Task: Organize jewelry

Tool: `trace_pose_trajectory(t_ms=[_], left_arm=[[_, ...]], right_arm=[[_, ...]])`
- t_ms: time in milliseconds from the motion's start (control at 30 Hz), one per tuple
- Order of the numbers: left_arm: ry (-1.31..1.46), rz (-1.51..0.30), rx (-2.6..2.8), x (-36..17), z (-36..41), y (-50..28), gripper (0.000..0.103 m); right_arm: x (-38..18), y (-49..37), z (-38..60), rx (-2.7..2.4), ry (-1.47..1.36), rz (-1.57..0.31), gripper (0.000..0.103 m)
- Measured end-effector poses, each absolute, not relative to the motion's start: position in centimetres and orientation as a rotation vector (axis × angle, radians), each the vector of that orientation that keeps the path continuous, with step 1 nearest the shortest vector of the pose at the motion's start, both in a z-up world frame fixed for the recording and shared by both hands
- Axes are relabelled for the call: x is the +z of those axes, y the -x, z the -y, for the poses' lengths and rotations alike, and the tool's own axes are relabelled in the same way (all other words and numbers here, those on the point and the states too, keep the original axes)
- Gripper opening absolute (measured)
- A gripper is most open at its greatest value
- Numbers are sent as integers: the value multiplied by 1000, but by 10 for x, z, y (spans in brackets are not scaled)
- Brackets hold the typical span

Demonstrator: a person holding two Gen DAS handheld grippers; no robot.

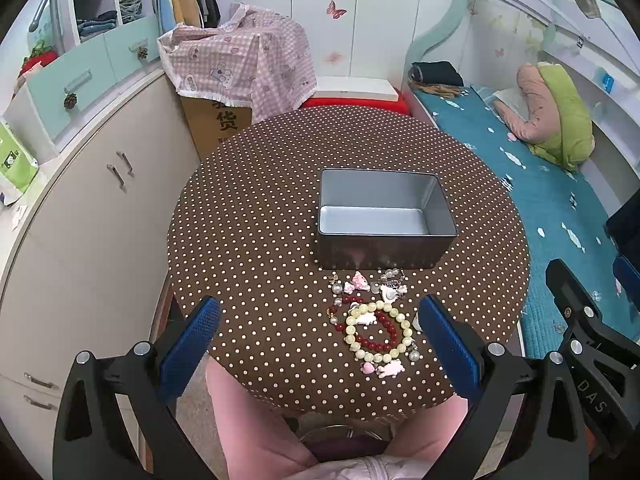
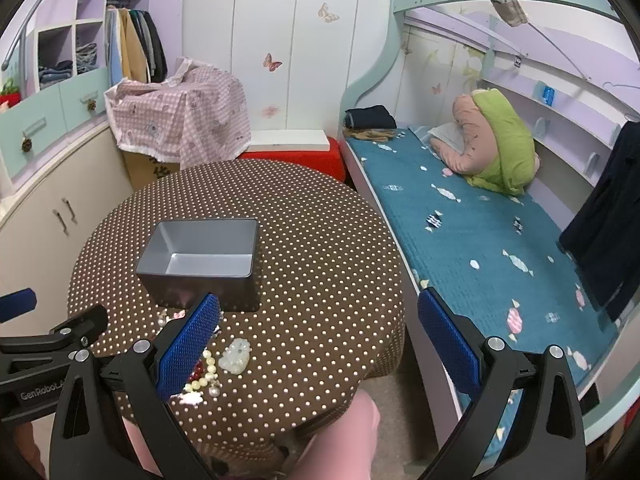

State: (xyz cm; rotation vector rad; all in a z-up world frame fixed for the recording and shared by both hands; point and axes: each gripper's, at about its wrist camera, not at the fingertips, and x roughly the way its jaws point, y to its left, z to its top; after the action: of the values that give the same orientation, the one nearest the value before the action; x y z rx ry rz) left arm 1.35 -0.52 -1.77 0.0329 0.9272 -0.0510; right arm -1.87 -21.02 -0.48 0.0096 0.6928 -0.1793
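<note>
A round bench point(image 1: 256, 200) under a brown cloth with pale dots carries an open grey metal tin point(image 1: 384, 220), its inside bare, and just in front of the tin, on the near side, a small heap of jewelry. In that heap a pale yellow bead bracelet point(image 1: 378, 330) lies flat, overlapping a dark red bead bracelet point(image 1: 376, 346), with pink and white charms point(image 1: 360, 282) and loose pearls between them and the tin's front wall. A pale jade-like pendant point(image 2: 236, 356) rests on the cloth just right of the beads, apart from the tin. The left tool point(image 1: 320, 336) hangs above the near edge of the bench with its blue pads spread wide, the bracelets lying between them in its view, nothing pinched. The right tool point(image 2: 320, 336) is also spread wide and holds nothing, off to the right with the bed point(image 2: 480, 240) beyond it. Pink-clad knees point(image 1: 256, 420) show under the bench edge
</note>
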Motion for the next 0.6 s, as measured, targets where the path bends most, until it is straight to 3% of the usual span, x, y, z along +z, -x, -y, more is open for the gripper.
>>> trace_pose_trajectory(t_ms=[600], left_arm=[[-37,-936,-43,-16,1,-13,96]], right_arm=[[-7,16,208,-169,-16,-707,96]])
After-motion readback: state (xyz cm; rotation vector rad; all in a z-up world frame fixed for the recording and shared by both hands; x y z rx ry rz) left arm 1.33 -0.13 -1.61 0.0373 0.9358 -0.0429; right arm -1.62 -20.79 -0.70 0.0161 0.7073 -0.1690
